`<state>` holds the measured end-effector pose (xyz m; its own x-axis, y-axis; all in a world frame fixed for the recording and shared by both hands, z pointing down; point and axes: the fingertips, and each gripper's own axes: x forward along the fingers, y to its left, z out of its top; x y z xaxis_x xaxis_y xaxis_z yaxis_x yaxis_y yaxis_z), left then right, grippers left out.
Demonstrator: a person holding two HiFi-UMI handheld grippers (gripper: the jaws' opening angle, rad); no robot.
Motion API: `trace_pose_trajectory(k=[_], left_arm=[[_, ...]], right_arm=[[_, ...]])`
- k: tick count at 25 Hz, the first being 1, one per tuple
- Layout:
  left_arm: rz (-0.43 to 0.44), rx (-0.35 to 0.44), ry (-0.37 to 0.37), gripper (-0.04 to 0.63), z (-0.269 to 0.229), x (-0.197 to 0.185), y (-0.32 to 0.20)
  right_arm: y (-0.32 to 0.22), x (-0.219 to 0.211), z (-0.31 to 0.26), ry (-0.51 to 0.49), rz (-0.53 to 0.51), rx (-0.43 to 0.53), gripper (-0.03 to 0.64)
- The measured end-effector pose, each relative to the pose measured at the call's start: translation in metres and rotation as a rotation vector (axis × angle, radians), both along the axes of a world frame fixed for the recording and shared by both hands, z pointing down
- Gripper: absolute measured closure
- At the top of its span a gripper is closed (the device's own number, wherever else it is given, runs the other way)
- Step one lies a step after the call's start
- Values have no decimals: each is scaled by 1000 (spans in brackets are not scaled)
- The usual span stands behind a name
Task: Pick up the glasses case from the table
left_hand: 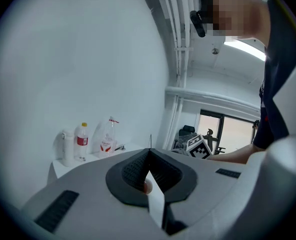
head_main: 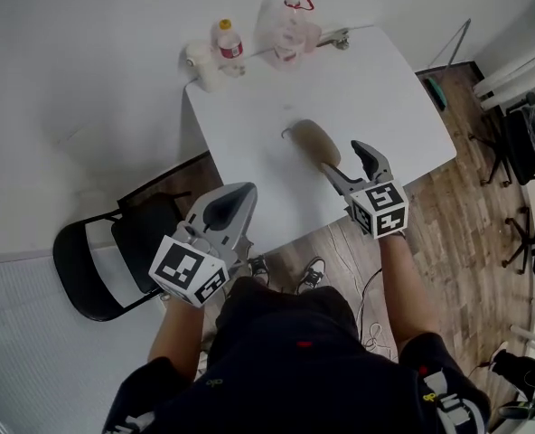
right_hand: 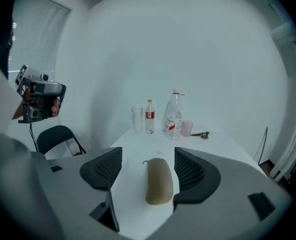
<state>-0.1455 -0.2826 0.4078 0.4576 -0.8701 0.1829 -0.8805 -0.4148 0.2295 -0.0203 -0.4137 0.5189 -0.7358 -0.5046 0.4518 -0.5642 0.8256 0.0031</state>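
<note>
A tan oblong glasses case [head_main: 314, 143] [right_hand: 159, 180] lies flat on the white table [head_main: 376, 80] near its front edge. My right gripper [head_main: 347, 163] [right_hand: 148, 155] hovers just short of the case, jaws open. In the right gripper view the case lies ahead, in line with the gap between the pads, and nothing touches it. My left gripper [head_main: 227, 208] [left_hand: 148, 151] is held off the table's front left corner, above the floor. Its pads meet at the tips with nothing between them.
At the table's far edge stand a water bottle with a red label [head_main: 229, 42], a white cup [head_main: 200, 61], a clear plastic bag [head_main: 287, 25] and a small metal item [head_main: 337, 38]. A black folding chair [head_main: 114, 251] stands left of the table.
</note>
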Motion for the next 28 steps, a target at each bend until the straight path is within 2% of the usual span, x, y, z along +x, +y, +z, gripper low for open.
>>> trace_pose_trajectory(k=[11, 21, 25, 28], left_arm=[[-40, -57, 21, 575, 30, -18, 6], [-104, -107, 33, 575, 52, -43, 19], [-116, -117, 31, 575, 57, -48, 22], [-116, -123, 29, 575, 59, -49, 22]], right_arm=[[-35, -42, 104, 235, -74, -111, 213], [-69, -48, 177, 398, -62, -154, 202], [-68, -49, 201, 445, -75, -213, 202], [-69, -49, 208, 442, -63, -242, 202]])
